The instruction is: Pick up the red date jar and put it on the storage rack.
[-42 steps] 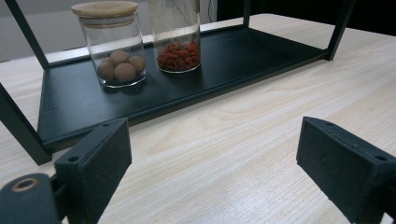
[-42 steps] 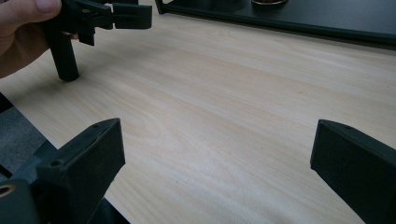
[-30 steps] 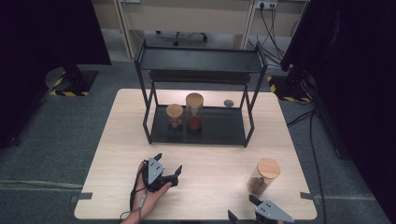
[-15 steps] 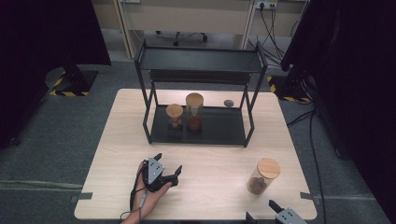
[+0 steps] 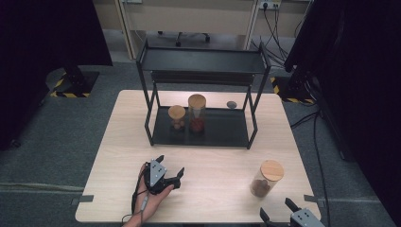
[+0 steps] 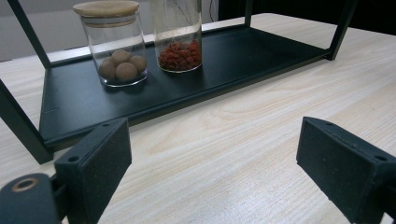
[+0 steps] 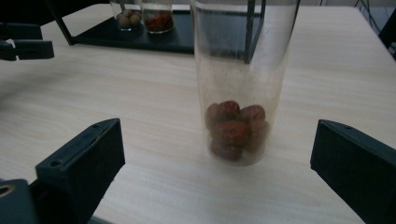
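Now – jar [image 7: 236, 84] ahead of right gripper [image 7: 224, 186], between wide-apart jaws, untouched.

Even overhead light falls on the pale bench [image 5: 118, 142] in the high view, while we find the room's sides nearly black and the whole picture soft and low in detail. Under the black rack [image 5: 201, 59] we see only a faint shadow on its lower shelf. In the left gripper view, focus is crisp on the wood grain and the small jar [image 6: 114, 44]; the near claw [image 6: 210, 172] pads are slightly soft. In the right gripper view, we note a blurred, hazy glass jar [image 7: 243, 79] with dull reflections, and the far bench dims.
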A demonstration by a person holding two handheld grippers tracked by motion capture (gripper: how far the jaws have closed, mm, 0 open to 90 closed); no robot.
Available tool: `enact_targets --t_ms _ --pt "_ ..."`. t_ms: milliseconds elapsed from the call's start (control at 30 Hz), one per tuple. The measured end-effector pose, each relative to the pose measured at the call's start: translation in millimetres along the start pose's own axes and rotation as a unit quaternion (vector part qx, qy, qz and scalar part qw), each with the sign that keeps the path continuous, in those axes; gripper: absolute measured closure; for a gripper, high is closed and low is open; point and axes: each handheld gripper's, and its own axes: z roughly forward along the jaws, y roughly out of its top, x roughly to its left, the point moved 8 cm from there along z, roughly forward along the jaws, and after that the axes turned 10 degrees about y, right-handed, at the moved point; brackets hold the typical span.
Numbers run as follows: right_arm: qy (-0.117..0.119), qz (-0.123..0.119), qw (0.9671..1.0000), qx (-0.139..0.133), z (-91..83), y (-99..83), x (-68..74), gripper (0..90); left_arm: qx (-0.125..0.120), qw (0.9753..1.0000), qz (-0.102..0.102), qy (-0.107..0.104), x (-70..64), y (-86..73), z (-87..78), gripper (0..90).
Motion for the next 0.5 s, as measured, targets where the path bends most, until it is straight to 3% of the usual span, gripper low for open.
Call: enact_targets --t_ms 233,500 --pt "-0.007 -0.018 0.9995 -0.025 2.0 22.6 -4.7 3.0 -0.002 1.0000 -0.001 0.000 -0.1 0.2 -0.2 10.1" --pt "-0.011 -0.038 0.9985 -0.038 18.7 48.8 -13.5 3.1 -0.001 1.0000 -0.002 0.000 0.1 0.2 -0.1 10.0"
